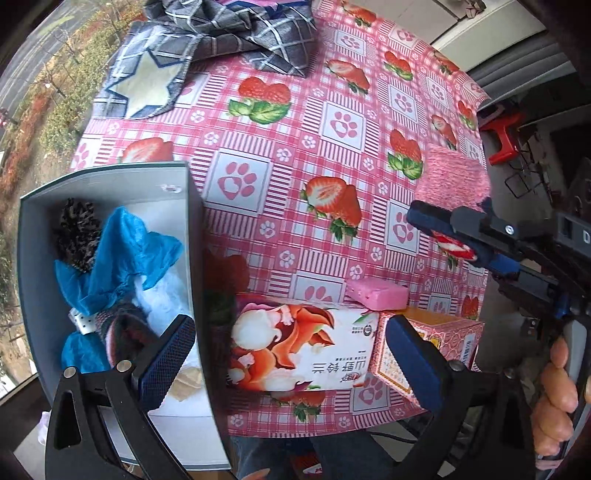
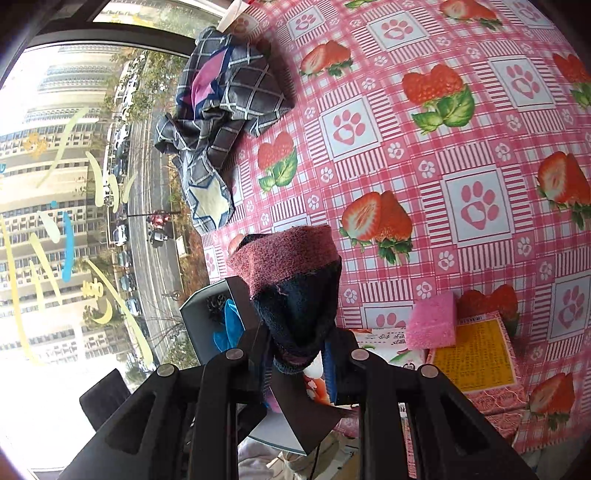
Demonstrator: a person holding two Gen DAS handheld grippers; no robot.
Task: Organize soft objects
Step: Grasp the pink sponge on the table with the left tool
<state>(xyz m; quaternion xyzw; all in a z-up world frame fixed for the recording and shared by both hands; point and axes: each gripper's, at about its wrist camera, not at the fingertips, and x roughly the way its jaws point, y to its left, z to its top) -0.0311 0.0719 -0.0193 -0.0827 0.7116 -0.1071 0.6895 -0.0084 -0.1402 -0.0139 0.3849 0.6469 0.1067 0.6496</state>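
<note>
My right gripper [image 2: 299, 354] is shut on a fuzzy sock [image 2: 295, 273], dark navy with a pink cuff, held above the table near the grey box [image 2: 195, 314]. In the left wrist view the right gripper [image 1: 452, 243] comes in from the right, and the sock's pink cuff [image 1: 454, 181] sticks out beyond it. My left gripper [image 1: 291, 363] is open and empty, straddling the wall of the grey box [image 1: 110, 177]. The box holds a blue cloth [image 1: 125, 254], a dark fuzzy item [image 1: 77, 236] and another sock [image 1: 122, 332].
A crumpled plaid cloth [image 1: 236, 33] [image 2: 221, 103] lies at the far side of the strawberry tablecloth [image 1: 295, 155]. A pink sponge [image 1: 376, 293] [image 2: 432, 321], a white flowered carton [image 1: 295, 347] and a pink box [image 1: 424, 343] [image 2: 472, 354] sit at the near edge. Windows lie beyond.
</note>
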